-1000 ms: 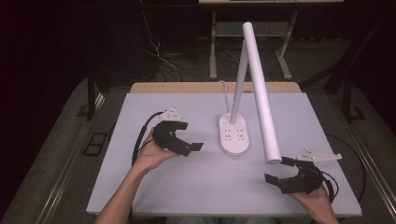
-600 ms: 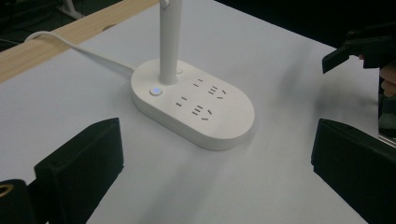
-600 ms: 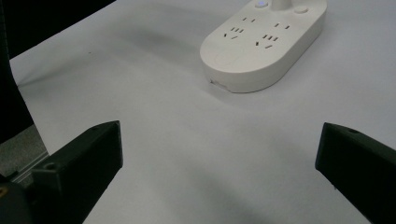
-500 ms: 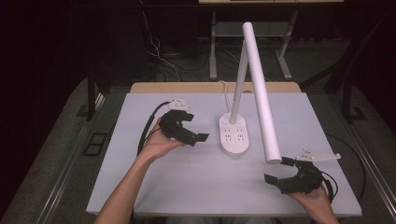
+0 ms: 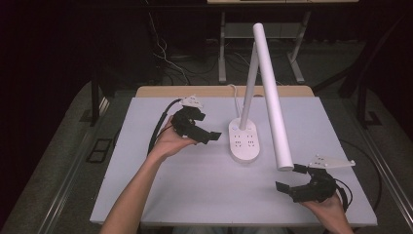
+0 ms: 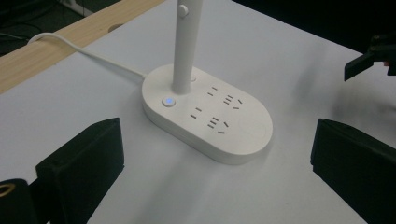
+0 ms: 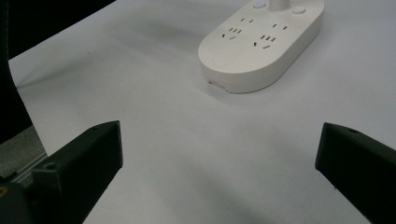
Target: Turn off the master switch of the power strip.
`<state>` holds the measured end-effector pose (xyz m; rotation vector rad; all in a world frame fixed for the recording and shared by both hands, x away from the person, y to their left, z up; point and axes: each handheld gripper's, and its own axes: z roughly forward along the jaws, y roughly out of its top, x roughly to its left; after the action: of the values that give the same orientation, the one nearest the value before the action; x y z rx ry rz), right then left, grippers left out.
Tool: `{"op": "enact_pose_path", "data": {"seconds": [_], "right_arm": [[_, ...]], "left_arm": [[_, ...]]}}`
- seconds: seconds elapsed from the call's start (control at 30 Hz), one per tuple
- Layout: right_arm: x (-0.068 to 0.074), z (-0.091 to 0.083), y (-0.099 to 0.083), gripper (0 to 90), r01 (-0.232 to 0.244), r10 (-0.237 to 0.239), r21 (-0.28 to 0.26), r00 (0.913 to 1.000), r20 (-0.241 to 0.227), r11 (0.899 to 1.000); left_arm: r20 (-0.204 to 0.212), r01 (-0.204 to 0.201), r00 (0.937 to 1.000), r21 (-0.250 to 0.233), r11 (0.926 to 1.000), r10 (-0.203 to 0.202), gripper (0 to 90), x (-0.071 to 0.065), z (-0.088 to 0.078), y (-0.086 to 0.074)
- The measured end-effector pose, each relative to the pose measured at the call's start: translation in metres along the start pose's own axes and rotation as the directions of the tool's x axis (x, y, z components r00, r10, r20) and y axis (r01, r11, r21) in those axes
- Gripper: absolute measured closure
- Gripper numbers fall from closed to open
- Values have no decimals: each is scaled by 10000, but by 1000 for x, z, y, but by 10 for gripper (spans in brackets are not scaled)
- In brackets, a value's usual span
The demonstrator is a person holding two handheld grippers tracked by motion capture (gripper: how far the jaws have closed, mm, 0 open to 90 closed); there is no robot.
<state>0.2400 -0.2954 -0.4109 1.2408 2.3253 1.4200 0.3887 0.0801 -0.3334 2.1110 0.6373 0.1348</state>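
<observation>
counter [image 5: 146,195] carries white lamp base [image 5: 246,140] at its middle | left gripper [image 5: 207,136] just left of base, jaws wide, empty; likely aims at lit button [image 6: 168,101], so approach level, press lightly | right gripper [image 5: 287,178] near base's right-front, jaws wide, empty

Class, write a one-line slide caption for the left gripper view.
Open left gripper faces a white lamp base with sockets and a lit button.

Dim room: grey floor [image 5: 58,161], metal table legs [image 5: 222,48] and cables [image 5: 165,53] behind.
</observation>
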Motion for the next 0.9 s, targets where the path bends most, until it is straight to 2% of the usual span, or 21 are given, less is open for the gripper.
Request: {"op": "enact_pose_path", "data": {"seconds": [0.37,0.57,0.9], "right_arm": [[0,0,0,0,-88,88,-5,10000,8,10000],[0,0,0,0,-51,51,10,10000,2,10000],[0,1,0,0,85,-85,40,10000,-20,10000]], "left_arm": [[145,371,9992,-10,9993,-371,21,12,14,5],[42,498,9988,0,9988,-498,28,20,21,10],[-58,405,9992,261,9988,-404,41,25,39,20]]}}
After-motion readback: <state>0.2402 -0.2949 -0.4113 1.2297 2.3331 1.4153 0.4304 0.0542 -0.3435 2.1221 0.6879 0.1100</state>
